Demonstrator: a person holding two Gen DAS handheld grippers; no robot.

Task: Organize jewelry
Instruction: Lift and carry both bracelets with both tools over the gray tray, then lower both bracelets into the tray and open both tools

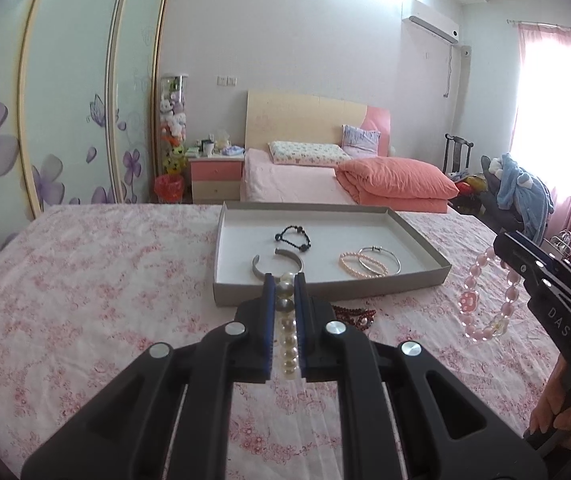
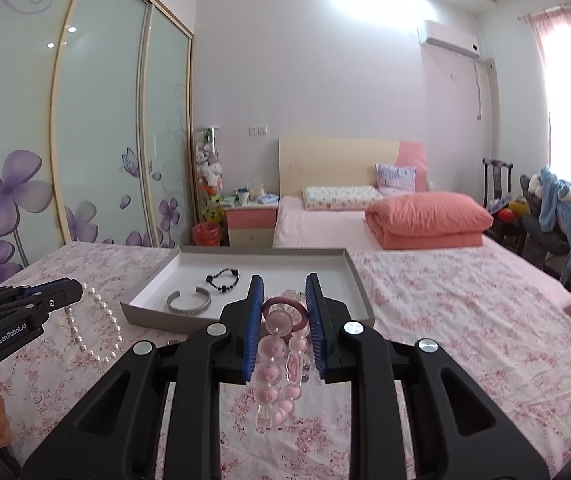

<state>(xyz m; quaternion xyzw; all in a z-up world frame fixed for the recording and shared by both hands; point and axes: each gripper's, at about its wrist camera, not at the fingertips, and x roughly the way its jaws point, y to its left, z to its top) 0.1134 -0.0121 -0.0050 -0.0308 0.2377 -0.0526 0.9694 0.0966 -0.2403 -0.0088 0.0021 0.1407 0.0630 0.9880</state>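
Note:
My left gripper (image 1: 284, 280) is shut on a white pearl bracelet (image 1: 287, 334), held above the bedspread just before the grey tray (image 1: 325, 292); the bracelet hangs from it in the right wrist view (image 2: 97, 330). My right gripper (image 2: 284, 285) is shut on a pink bead bracelet (image 2: 281, 360), which dangles to the tray's right in the left wrist view (image 1: 485, 296). The tray (image 2: 149, 280) holds a black bead bracelet (image 1: 293, 237), a silver cuff (image 1: 275, 266), a pink pearl bracelet (image 1: 361, 266) and a silver bangle (image 1: 379, 264).
A dark red bead bracelet (image 1: 355, 316) lies on the floral bedspread (image 1: 85, 300) just before the tray. A bed with an orange quilt (image 1: 397, 180) stands behind, a wardrobe (image 1: 65, 100) at the left, a chair with clothes (image 1: 521, 192) at the right.

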